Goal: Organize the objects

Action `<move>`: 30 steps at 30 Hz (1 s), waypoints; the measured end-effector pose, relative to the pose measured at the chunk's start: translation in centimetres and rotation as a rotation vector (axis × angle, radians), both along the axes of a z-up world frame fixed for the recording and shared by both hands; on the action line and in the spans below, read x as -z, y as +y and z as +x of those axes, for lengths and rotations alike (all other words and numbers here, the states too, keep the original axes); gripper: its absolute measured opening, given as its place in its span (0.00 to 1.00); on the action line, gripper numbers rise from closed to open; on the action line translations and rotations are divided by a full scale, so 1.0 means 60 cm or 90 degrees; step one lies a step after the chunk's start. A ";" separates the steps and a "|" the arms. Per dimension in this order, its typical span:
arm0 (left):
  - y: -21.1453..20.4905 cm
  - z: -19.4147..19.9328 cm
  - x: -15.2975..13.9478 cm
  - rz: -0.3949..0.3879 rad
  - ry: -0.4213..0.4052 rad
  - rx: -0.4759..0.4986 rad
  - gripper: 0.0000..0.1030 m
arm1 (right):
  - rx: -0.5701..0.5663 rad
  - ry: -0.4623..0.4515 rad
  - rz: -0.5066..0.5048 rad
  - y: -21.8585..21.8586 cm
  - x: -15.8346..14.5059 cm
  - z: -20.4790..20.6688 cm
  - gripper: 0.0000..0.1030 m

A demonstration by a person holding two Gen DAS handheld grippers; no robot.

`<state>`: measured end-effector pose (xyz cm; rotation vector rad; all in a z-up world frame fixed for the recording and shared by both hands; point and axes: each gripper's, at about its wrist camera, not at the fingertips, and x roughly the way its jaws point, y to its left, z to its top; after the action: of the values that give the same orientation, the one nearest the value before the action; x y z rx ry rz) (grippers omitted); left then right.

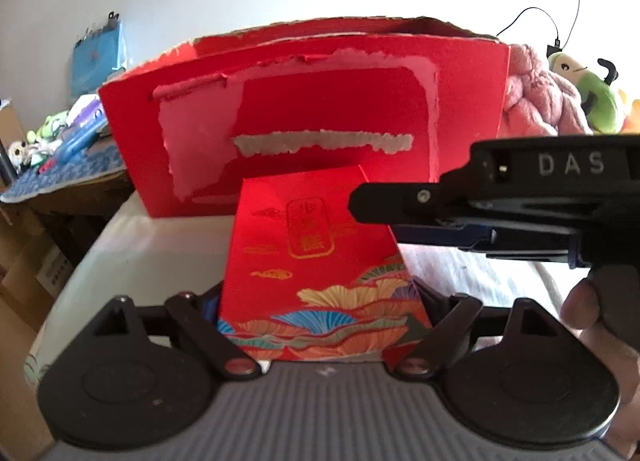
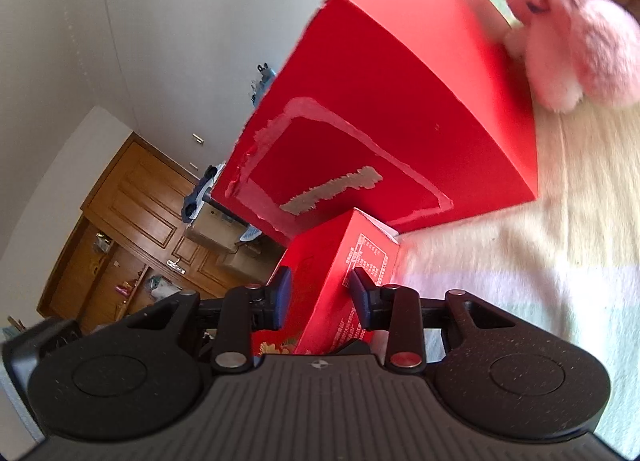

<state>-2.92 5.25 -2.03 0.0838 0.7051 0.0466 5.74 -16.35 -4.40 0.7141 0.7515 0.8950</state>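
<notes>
The small red box [image 1: 320,261] stands upright on the pale cloth [image 2: 560,221], just in front of the big red carton [image 1: 320,101], and both grippers are on it at once. That is where trouble could start. The right gripper [image 2: 320,293] is clamped across the box's narrow sides, blue pads [image 2: 280,293] pressing the card. The left gripper [image 1: 320,301] straddles the wide printed face; its fingers look apart, though whether they actually touch the sides I cannot tell, since the box hides the tips. If either hand pulls or twists against the other, the thin card may crease or the box may slip askew. Lifted too low, it could catch the carton's torn rim, or nudge the pink plush [image 2: 580,41] leaning at the carton's corner.

The box is glossy red with a gold label and fan-like clouds in blue, orange and green low on the front; one side panel carries small white print. It looks light, clean and undented.
</notes>
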 end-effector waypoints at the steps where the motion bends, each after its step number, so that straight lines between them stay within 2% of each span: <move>1: 0.003 0.003 0.002 -0.007 0.006 -0.003 0.85 | -0.001 0.004 -0.002 0.001 0.001 0.000 0.35; 6: 0.029 0.010 0.004 -0.057 0.027 -0.023 0.85 | -0.007 -0.013 -0.025 0.003 -0.006 -0.006 0.35; 9: 0.051 0.008 -0.003 -0.116 0.023 -0.002 0.85 | -0.008 -0.018 -0.032 0.003 -0.008 -0.009 0.36; 11: 0.057 0.007 -0.007 -0.136 0.018 0.009 0.86 | -0.011 -0.009 -0.034 0.005 -0.007 -0.006 0.36; 16: 0.062 0.021 0.005 -0.143 0.032 -0.006 0.81 | -0.016 0.006 -0.027 -0.001 -0.004 0.001 0.35; 20: 0.056 0.025 0.007 -0.124 0.031 -0.003 0.80 | -0.017 0.008 -0.026 -0.001 -0.005 -0.001 0.35; 25: 0.053 0.030 0.011 -0.112 0.032 -0.004 0.86 | -0.016 0.014 -0.028 -0.001 -0.005 -0.002 0.36; 30: 0.046 0.039 0.012 -0.094 0.037 -0.018 0.86 | -0.016 0.000 -0.038 0.001 -0.010 -0.006 0.36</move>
<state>-0.56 8.02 -2.77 -0.0668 0.7661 0.0189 5.38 -16.31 -3.81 0.6533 0.7863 0.8918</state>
